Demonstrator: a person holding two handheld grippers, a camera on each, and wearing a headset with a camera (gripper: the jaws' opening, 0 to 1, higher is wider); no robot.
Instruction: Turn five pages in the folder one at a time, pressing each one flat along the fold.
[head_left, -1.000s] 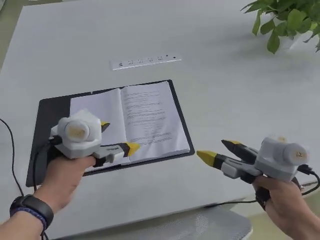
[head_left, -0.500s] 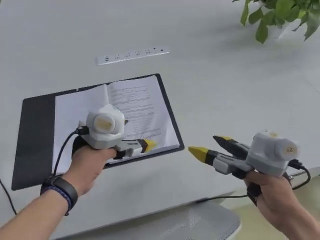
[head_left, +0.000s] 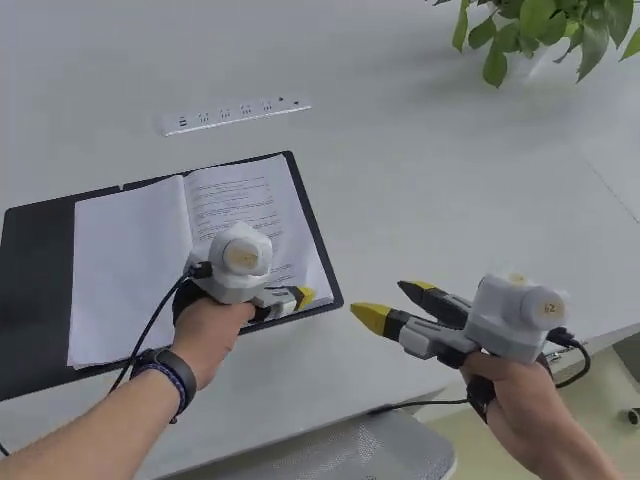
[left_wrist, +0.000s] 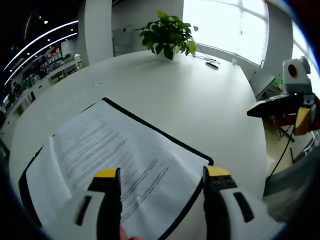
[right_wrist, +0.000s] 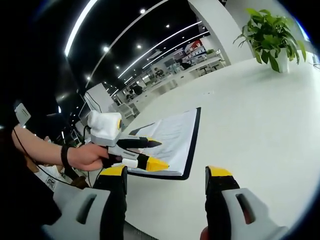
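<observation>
Open folder (head_left: 30, 290) on tabletop (head_left: 450, 150); some pages (head_left: 125, 265) lie left, count unclear; left tool (left_wrist: 162, 172) jaws apart over right page (head_left: 245, 215); right tool (head_left: 390, 300) jaws apart, idle.

The left gripper (head_left: 297, 297) had a white, faceted housing with a round tan disc on its back, a grey body and black jaws capped in yellow. The right gripper (head_left: 388, 300) was built the same, and its disc bore a small dark marking too blurred to read. In the two gripper views each jaw showed as a grey-white shank with a dark slot and a yellow tip. A thin black left cable (head_left: 152, 325) led from the left gripper's housing past the left hand (head_left: 208, 325). A black right cable (head_left: 585, 358) looped beside the right hand (head_left: 515, 405). The left wrist wore a black wristband (head_left: 168, 365) with a blue-violet edge.
</observation>
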